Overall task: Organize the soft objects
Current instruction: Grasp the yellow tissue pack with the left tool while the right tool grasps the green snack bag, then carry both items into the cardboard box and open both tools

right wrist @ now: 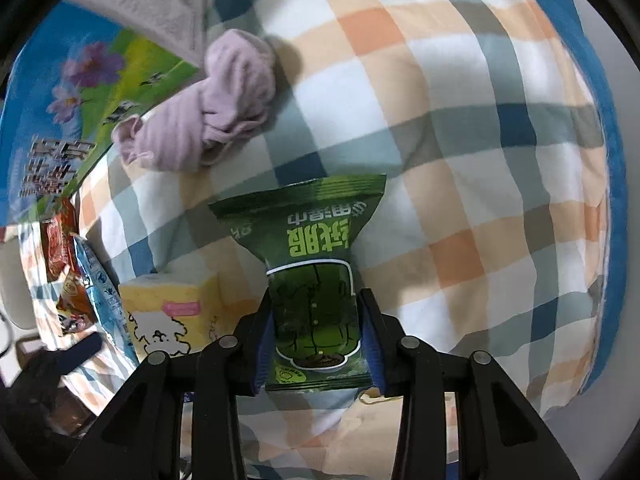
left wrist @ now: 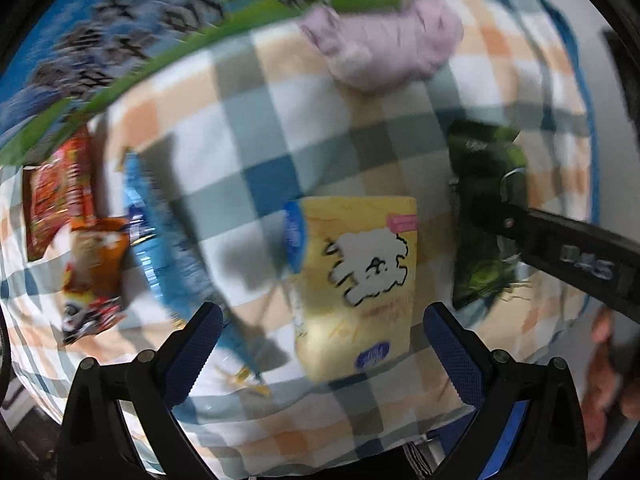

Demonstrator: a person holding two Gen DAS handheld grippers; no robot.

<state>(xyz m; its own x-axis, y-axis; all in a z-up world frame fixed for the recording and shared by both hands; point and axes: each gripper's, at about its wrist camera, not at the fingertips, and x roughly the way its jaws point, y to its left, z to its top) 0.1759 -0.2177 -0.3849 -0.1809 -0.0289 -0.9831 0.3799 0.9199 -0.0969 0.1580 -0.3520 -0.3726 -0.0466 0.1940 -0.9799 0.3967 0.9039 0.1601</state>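
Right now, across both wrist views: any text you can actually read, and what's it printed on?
"DAS": on the right gripper arm, left wrist view.
Green snack packet: large pale Chinese characters, upside down in the right wrist view; not legible enough to quote.
Blue and green box: dark Chinese characters, blurred.
Yellow packet, red packet, blue packet: print too blurred.

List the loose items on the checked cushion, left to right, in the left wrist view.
Red snack packet → orange snack packet → blue packet → yellow tissue pack → green snack bag, gripped by the right tool. The purple cloth lies farther back, above the yellow pack.
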